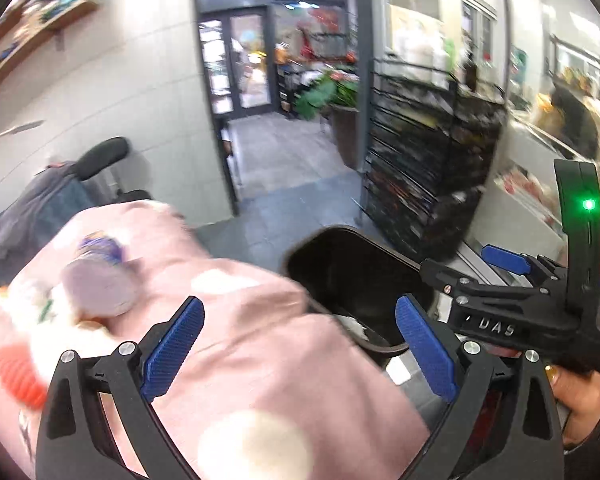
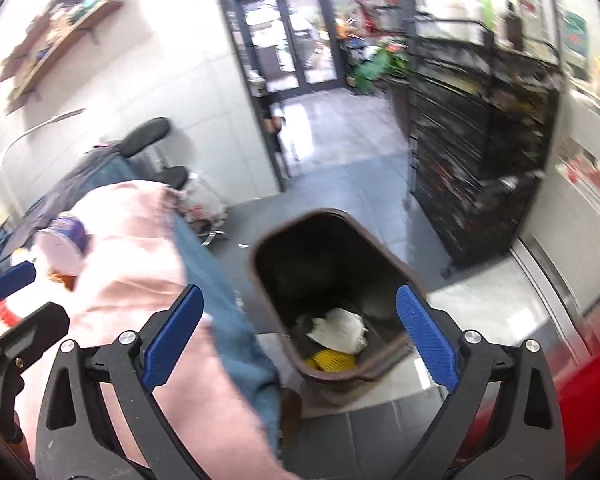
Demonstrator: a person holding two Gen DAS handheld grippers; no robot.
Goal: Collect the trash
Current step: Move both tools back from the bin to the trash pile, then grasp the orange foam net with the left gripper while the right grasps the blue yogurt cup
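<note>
Grey floor tiles carry the dark rectangular plastic bin (image 2: 328,280), ahead and below the empty, wide-open right gripper (image 2: 300,344), nearer than the equally open left gripper (image 1: 300,352).

Both wrist cameras sit close above the pink cloth (image 1: 260,360) and face obliquely downward along their fingers. Both views share the dark bin (image 2: 300,272), the cloth, and the glass door (image 1: 236,64) beyond.

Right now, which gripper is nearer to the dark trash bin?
Right, though not by much. The right gripper hangs open directly above the trash bin; the left gripper is open over the pink cloth beside it.
</note>
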